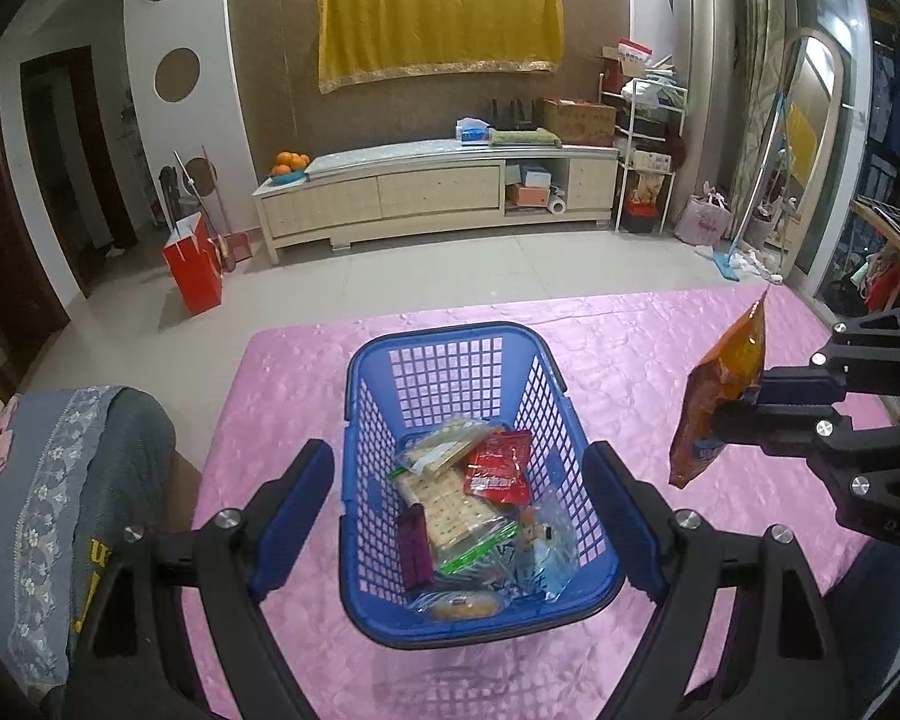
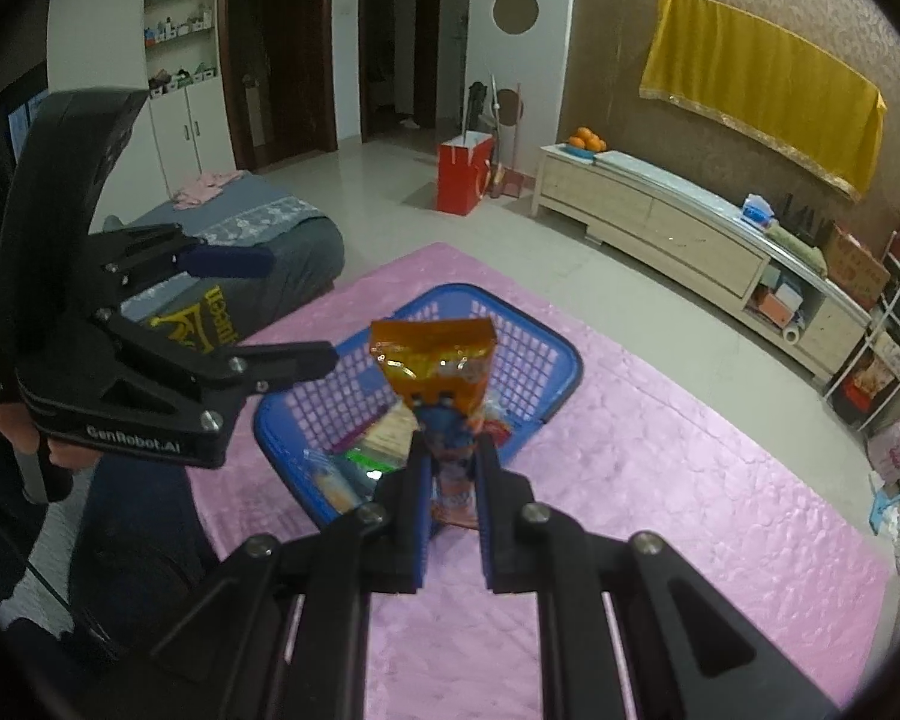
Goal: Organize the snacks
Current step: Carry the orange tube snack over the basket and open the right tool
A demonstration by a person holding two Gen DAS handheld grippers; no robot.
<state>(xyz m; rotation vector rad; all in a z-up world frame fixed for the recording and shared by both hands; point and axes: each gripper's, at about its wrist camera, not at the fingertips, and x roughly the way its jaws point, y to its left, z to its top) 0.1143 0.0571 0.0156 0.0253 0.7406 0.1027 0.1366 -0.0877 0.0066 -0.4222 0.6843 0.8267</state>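
Right fingers around one orange packet

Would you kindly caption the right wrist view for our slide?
Right gripper holds an orange snack bag above the blue basket on a pink tablecloth.

A lived-in home, the living room. Ahead of the jaws, beyond the pink-covered desk, stood a long low TV cabinet with a bowl of oranges on its end. Above it hung a yellow cloth draped on the wall. Tiled floor, dark wooden doorways, a mop, stacked cardboard boxes, wire shelves crowded with household clutter.
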